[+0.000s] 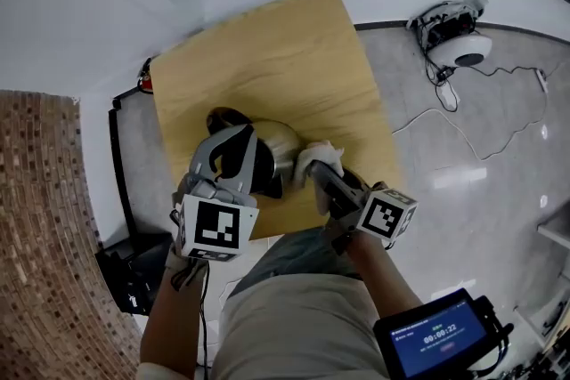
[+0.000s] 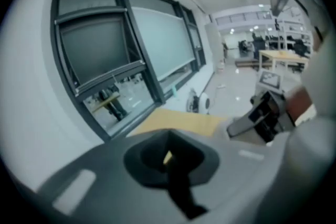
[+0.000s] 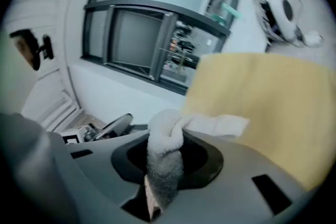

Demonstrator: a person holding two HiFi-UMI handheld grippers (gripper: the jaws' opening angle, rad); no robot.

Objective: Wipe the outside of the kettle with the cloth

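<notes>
A steel kettle (image 1: 285,142) with a black lid and handle stands near the front edge of the wooden table (image 1: 267,49). My left gripper (image 1: 233,149) sits at the kettle's left side. In the left gripper view its jaws (image 2: 170,165) are closed on a thin black piece, which looks like the kettle's handle. My right gripper (image 1: 313,173) is at the kettle's right side, shut on a white cloth (image 1: 321,157). The cloth touches the kettle's right flank. In the right gripper view the cloth (image 3: 168,134) bunches out of the jaws (image 3: 163,165) and the kettle is hidden.
A white device with tangled cables (image 1: 459,44) lies on the floor at the far right. A black box (image 1: 134,276) stands on the floor left of the table, beside a brick wall. A small screen (image 1: 441,335) shows at the bottom right. Windows run along the far wall.
</notes>
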